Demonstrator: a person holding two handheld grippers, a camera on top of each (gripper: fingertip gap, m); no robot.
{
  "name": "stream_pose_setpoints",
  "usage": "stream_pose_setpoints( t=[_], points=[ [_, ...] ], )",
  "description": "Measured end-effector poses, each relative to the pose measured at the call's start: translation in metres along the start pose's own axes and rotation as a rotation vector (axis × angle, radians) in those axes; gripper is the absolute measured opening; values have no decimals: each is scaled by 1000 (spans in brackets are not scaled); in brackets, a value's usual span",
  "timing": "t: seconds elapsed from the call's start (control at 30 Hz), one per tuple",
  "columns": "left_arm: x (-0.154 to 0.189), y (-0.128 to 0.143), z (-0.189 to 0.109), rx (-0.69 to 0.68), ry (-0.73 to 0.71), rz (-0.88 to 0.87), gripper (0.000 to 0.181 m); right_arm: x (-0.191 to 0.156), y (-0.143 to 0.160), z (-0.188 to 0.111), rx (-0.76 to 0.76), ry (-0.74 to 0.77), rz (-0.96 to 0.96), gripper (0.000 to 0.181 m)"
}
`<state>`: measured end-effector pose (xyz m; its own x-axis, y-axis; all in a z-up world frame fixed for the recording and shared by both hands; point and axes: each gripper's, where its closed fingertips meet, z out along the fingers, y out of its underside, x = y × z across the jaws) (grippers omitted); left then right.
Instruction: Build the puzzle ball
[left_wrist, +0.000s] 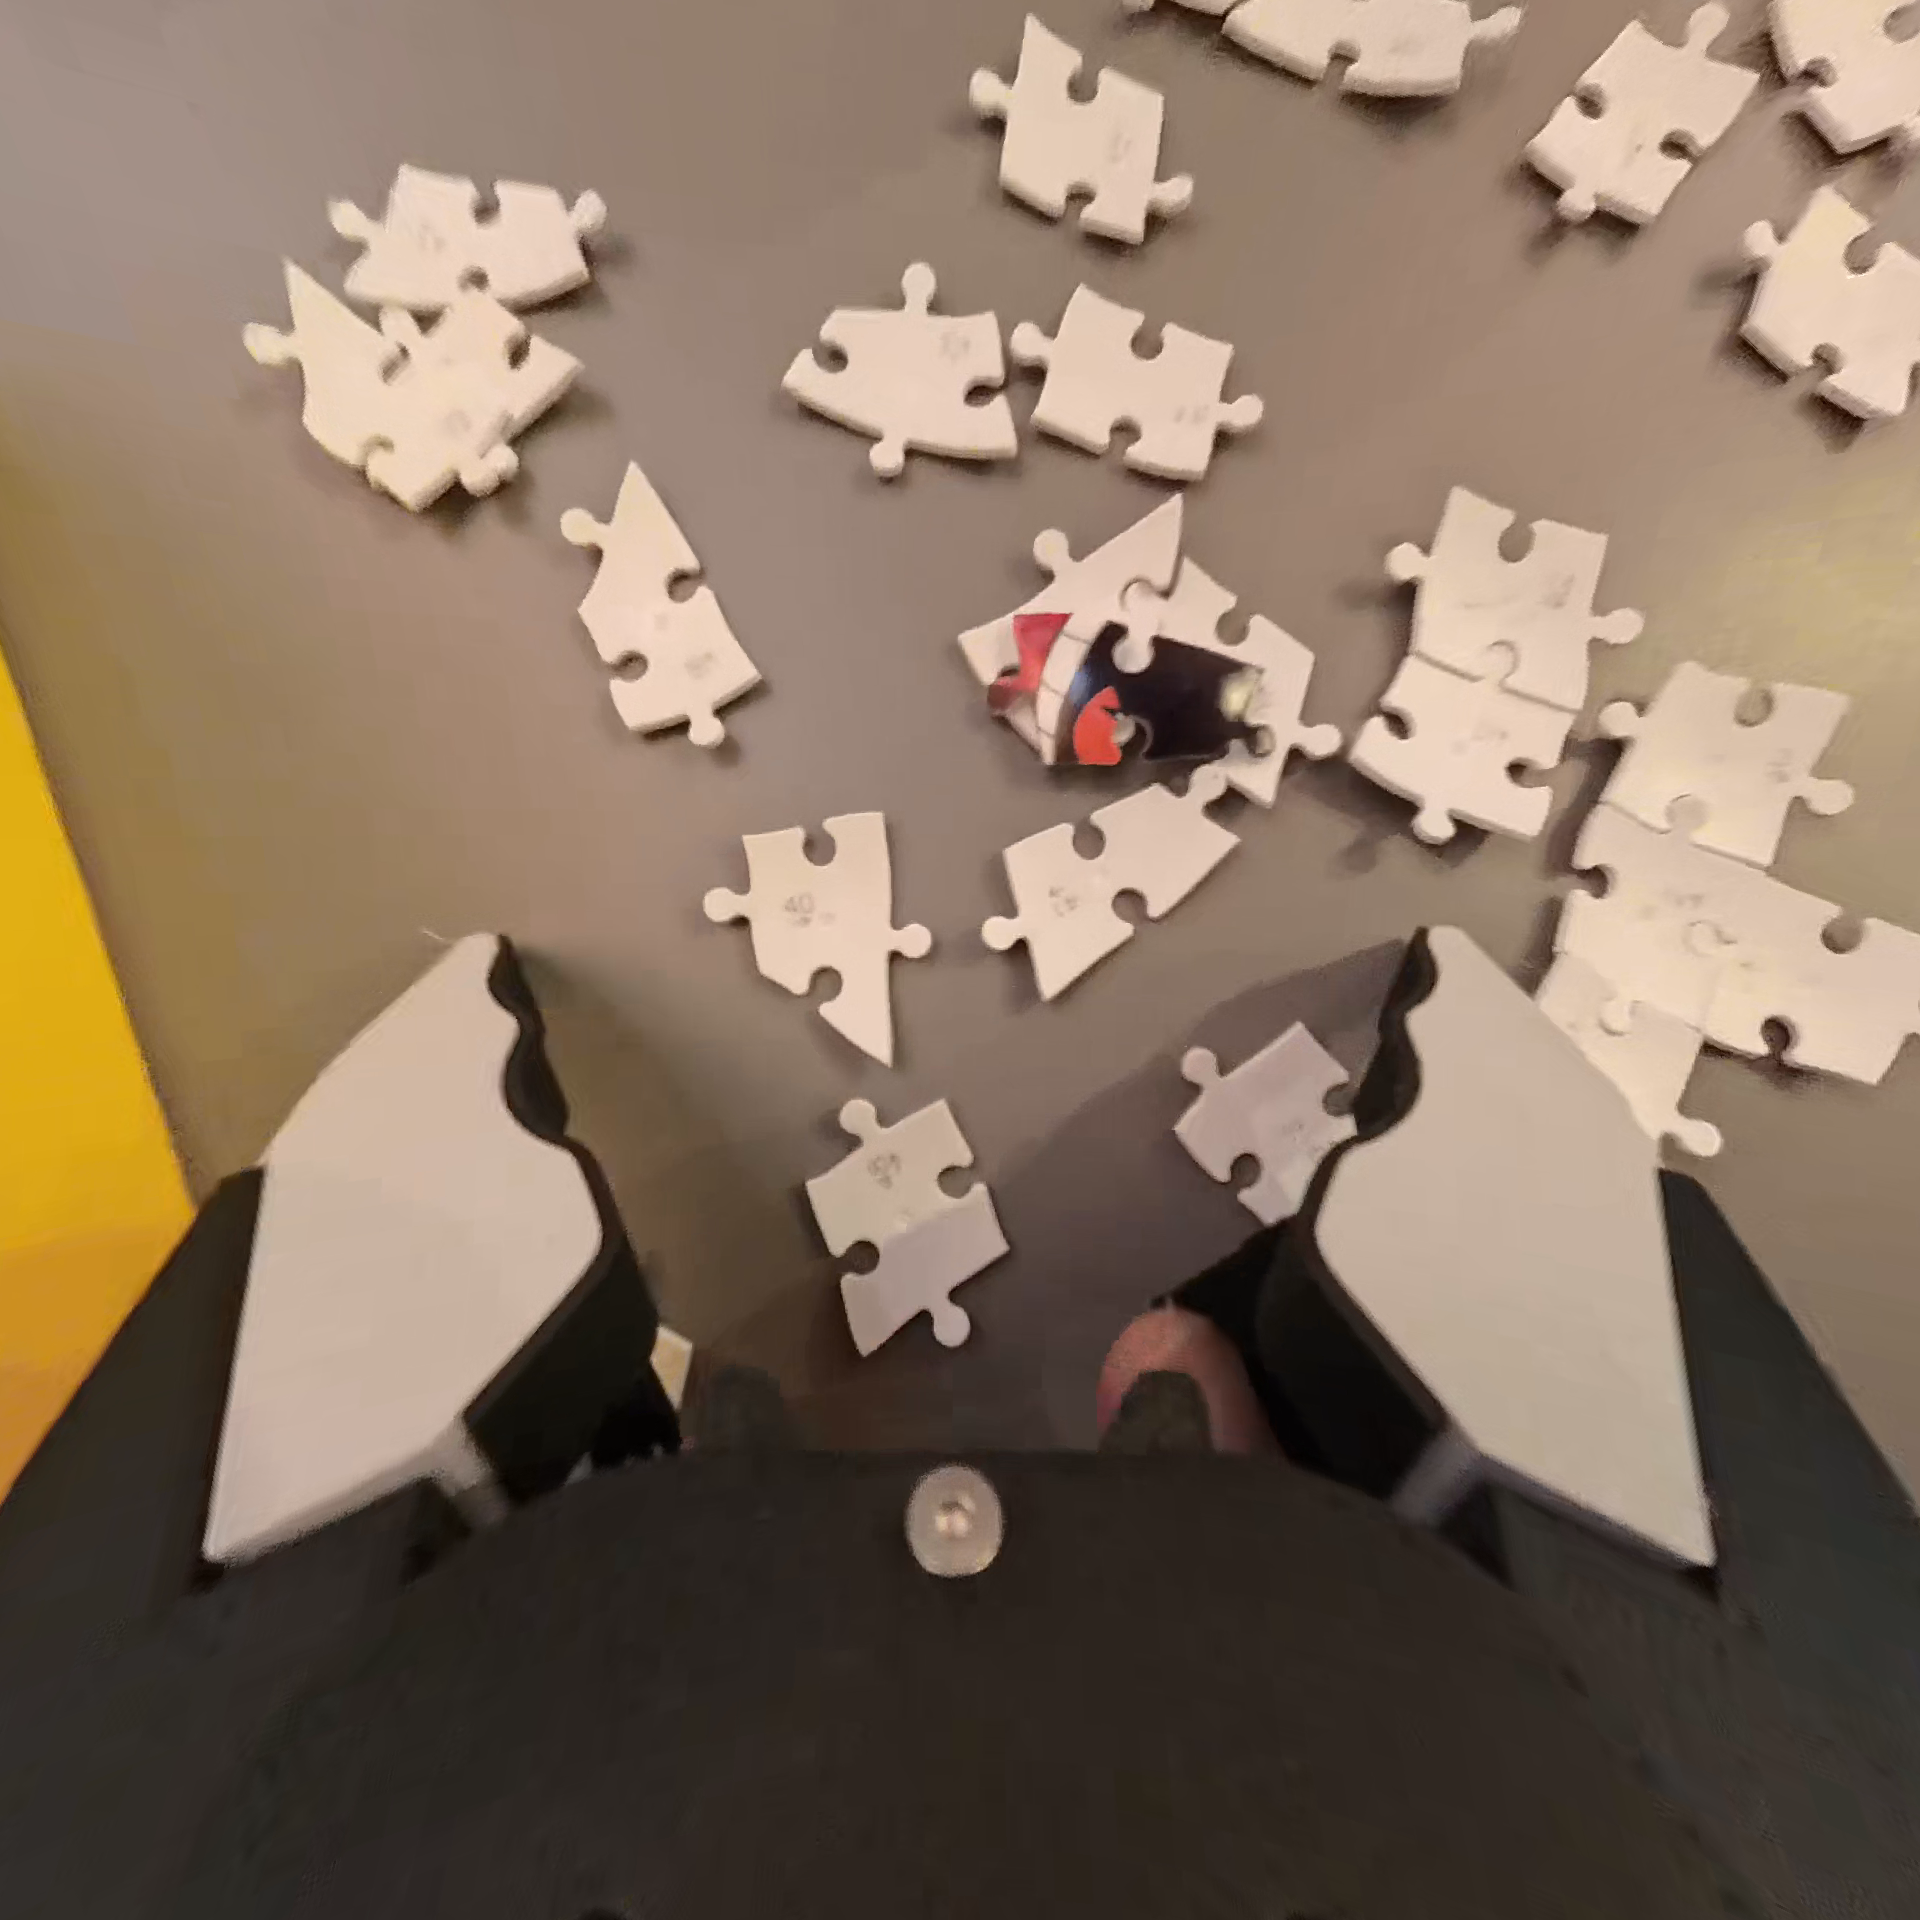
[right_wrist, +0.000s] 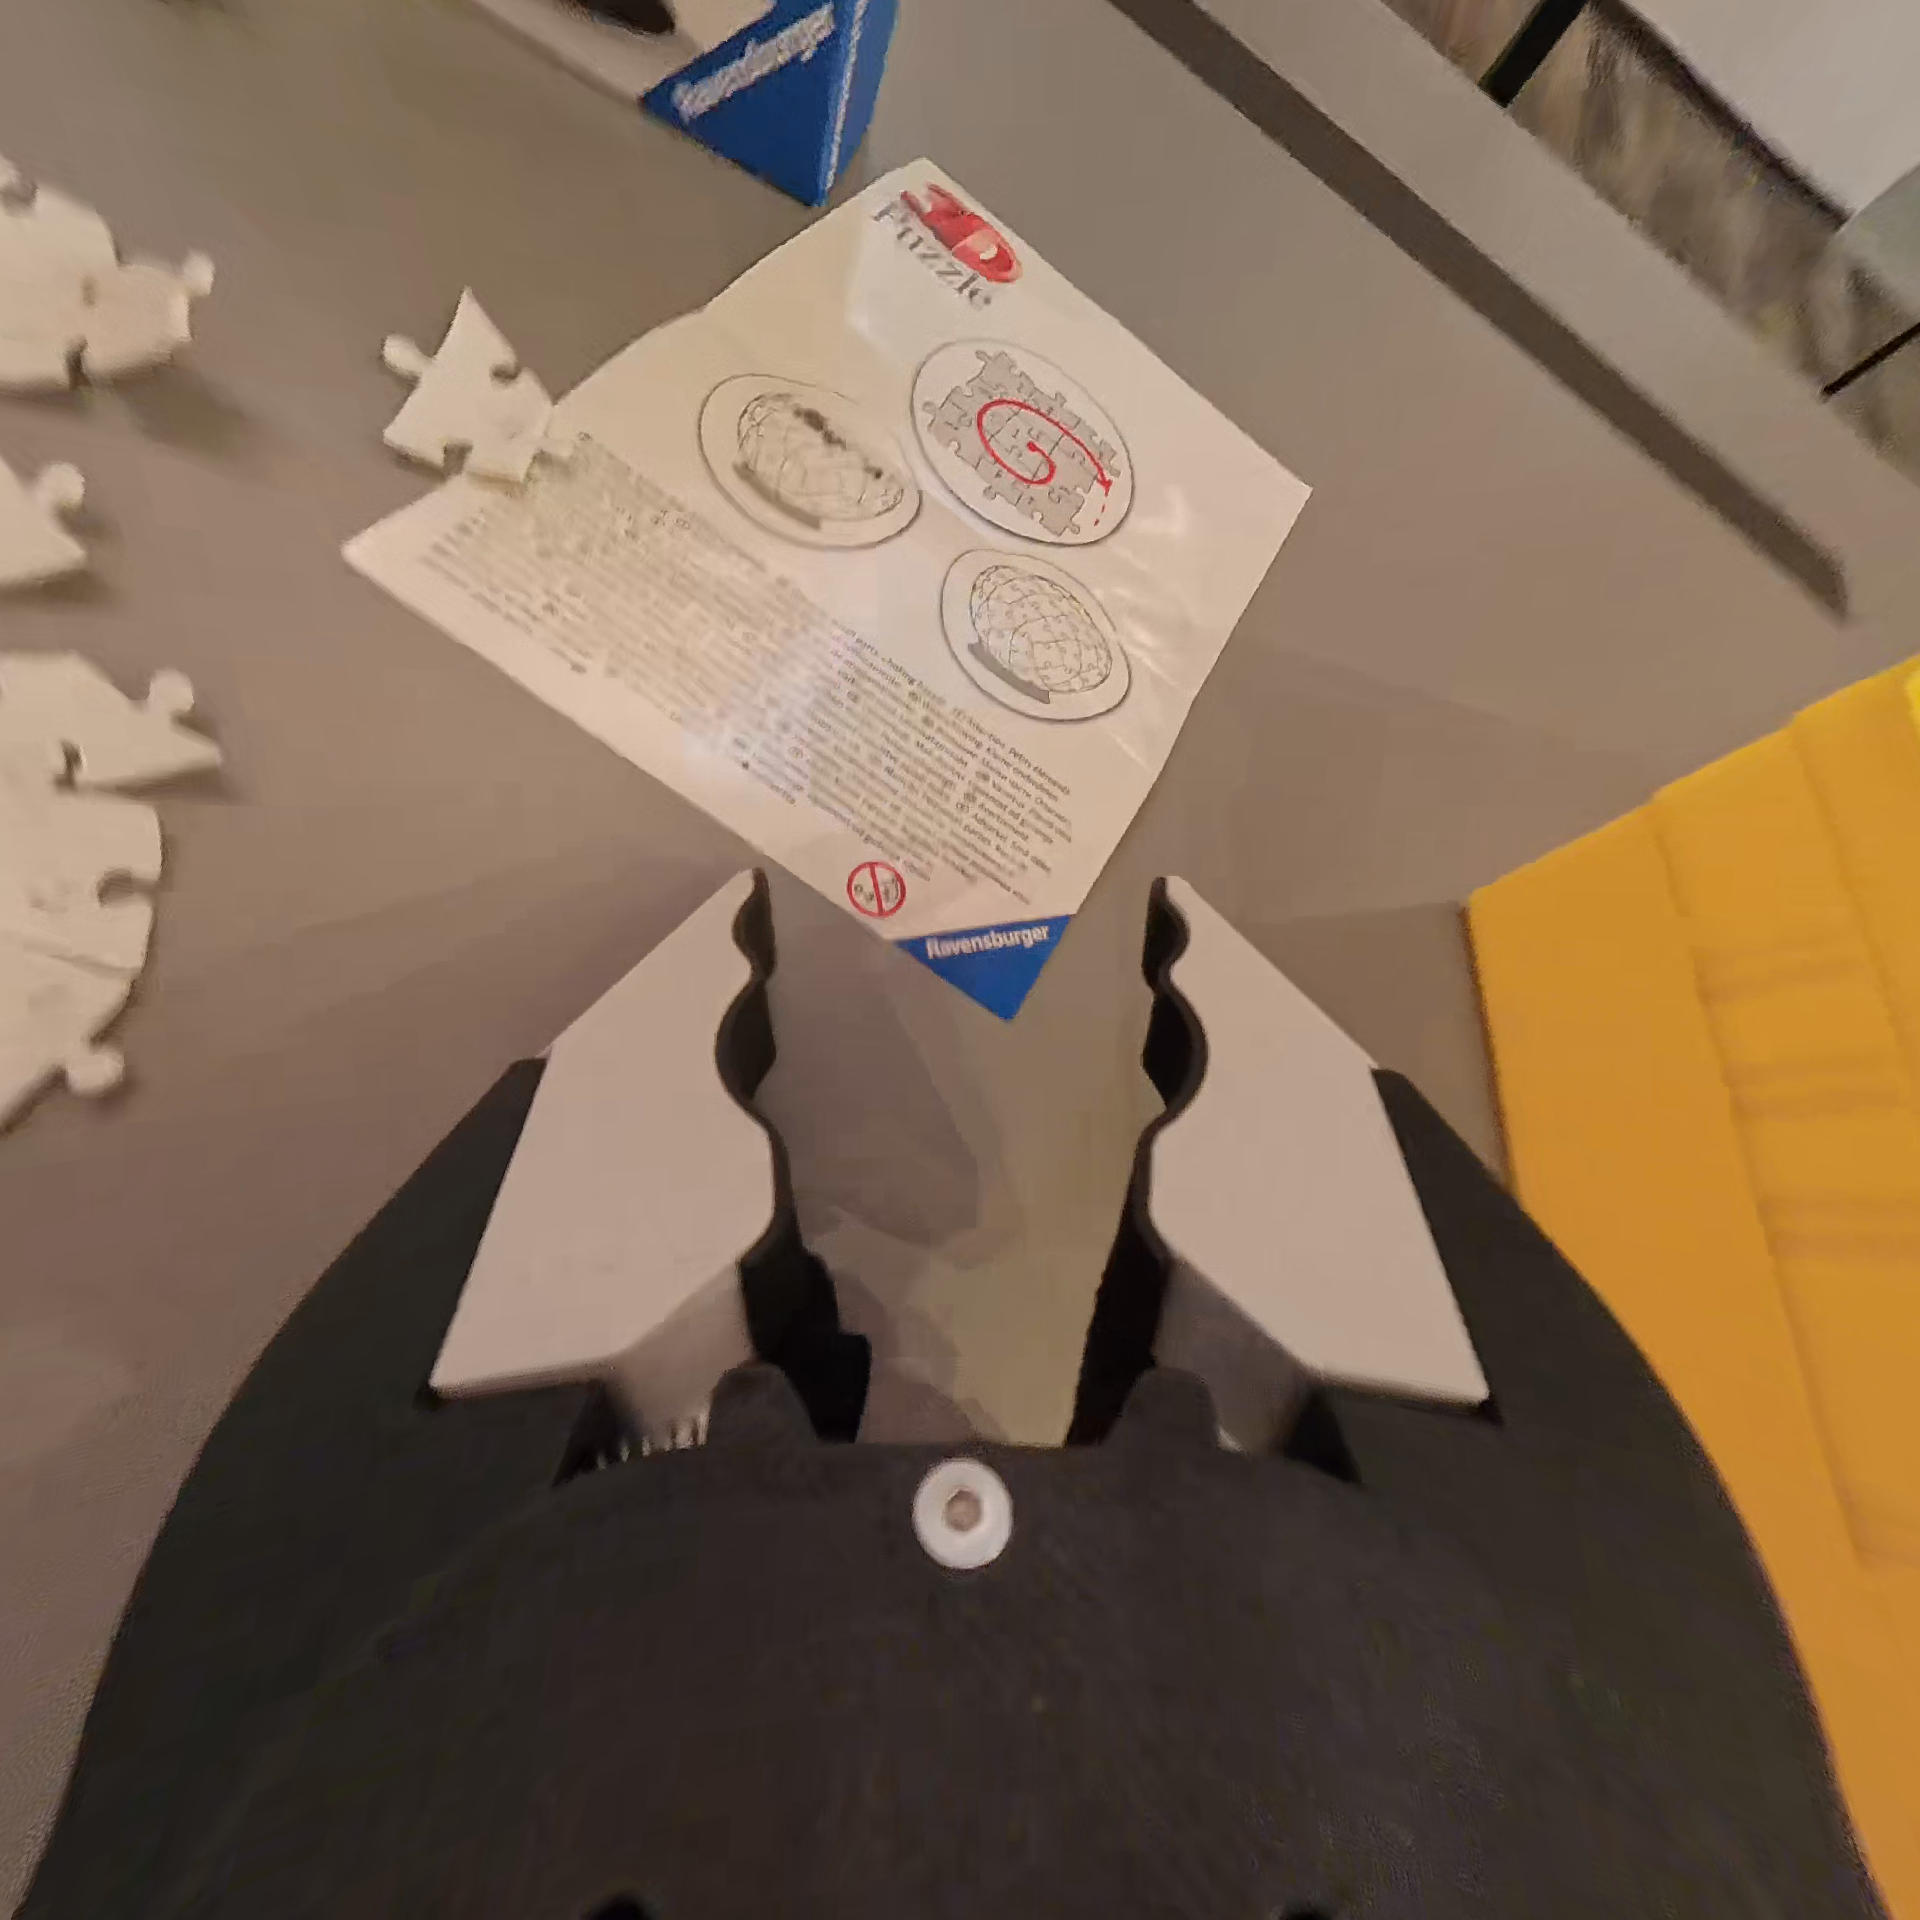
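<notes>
Several white puzzle pieces lie face down and scattered on the grey table (left_wrist: 208, 727). One piece (left_wrist: 1132, 696) lies picture side up, black with red, on top of white ones. My left gripper (left_wrist: 961, 951) is wide open and empty above the table; a white piece (left_wrist: 904, 1221) lies between its fingers and another piece (left_wrist: 1262, 1117) lies by its right finger. My right gripper (right_wrist: 961, 894) is open and empty, just before the corner of a white instruction sheet (right_wrist: 831, 582). A white piece (right_wrist: 468, 400) touches the sheet's left edge. More white pieces (right_wrist: 73, 810) lie at the left.
A blue box (right_wrist: 779, 94) stands beyond the sheet. A yellow surface (right_wrist: 1714, 1091) lies at the right of the right wrist view and a yellow strip (left_wrist: 62, 1039) at the left of the left wrist view. The table's far edge (right_wrist: 1507, 312) runs diagonally at the upper right.
</notes>
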<state>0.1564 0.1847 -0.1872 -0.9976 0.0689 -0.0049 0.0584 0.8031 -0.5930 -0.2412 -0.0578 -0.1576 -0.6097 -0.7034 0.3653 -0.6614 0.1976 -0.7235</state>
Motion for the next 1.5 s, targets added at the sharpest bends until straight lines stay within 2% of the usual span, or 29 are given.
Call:
stream_pose_setpoints(
  t=[0.03, 0.1, 0.13, 0.23, 0.27, 0.3, 0.37, 0.4, 0.47, 0.57, 0.67, 0.73, 0.77, 0.8, 0.9, 0.97, 1.1, 1.5],
  points=[
    [-1, 0, 0, -5, -2, 0, 146, 1, 1, -3, 8, 25, -46, 67],
    [-1, -1, 0, 7, -1, 2, 146, 4, 4, -2, 13, 30, 1, 46],
    [-1, 0, 0, 14, 2, 4, 146, 10, 6, 2, -10, 36, 51, 46],
    [-2, 0, 0, 28, 2, -1, 147, 9, 11, 12, -74, -106, 321, 48],
    [-2, 0, -1, 27, -1, -5, 147, 9, 11, 14, -82, -160, 408, 55],
    [-2, 0, -1, 28, -7, -13, 147, 5, 5, 14, -57, -239, 442, 70],
    [-2, 2, -2, 26, -33, -48, 147, -10, -2, 9, -28, -355, 403, 103],
    [-2, 3, -3, 27, -41, -54, 146, -14, -1, 9, -35, -355, 365, 110],
    [-4, 4, -5, 31, -46, -52, 146, -15, 7, 11, -74, -270, 254, 110],
    [-1, 3, -6, 38, -51, -50, 141, -6, 10, 13, -90, -155, 212, 159],
    [-1, 2, -6, 43, -63, -80, 136, -24, 13, 14, -128, -304, 221, 159],
    [-1, 1, -6, 51, -66, -85, 131, -24, 13, 14, -127, -300, 218, 159],
    [1, -1, -7, 63, -54, -75, 134, -24, 13, 14, -127, -300, 219, 160],
    [5, -3, -7, 75, -27, -74, 146, -23, 13, 14, -127, -300, 219, 159],
    [10, -11, -4, 86, 9, -87, 146, -23, 13, 14, -127, -301, 219, 159],
    [13, -10, 5, 33, -7, -42, 146, -23, 13, 14, -127, -301, 219, 159],
    [17, -21, 14, 24, -18, -30, 146, -22, 12, 16, -131, -299, 223, 160],
    [16, -24, 12, 47, -69, -28, 146, -22, 11, 19, -131, -286, 232, 160]
  ],
)
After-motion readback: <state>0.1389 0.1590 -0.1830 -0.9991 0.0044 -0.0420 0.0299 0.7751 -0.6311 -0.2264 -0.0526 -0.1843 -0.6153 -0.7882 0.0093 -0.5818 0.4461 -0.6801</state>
